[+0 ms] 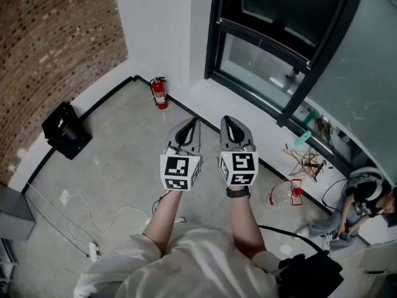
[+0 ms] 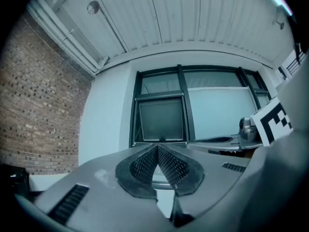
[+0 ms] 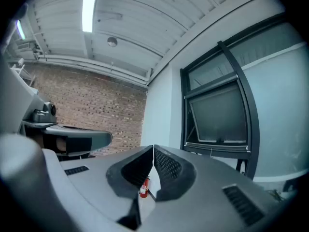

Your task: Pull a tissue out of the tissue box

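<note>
No tissue box is seen in any view.
Held level and clenched empty: left gripper (image 2: 158, 148), right gripper (image 3: 153, 150). The tissue is judged light, soft, easily torn; best pinched at its protruding fold.

Two tongs: the left tongs (image 1: 191, 126) and the right tongs (image 1: 228, 124). One fire extinguisher (image 1: 160, 94), one black case (image 1: 65, 130), one power strip (image 1: 93, 249), one seated person (image 1: 358, 207).
</note>
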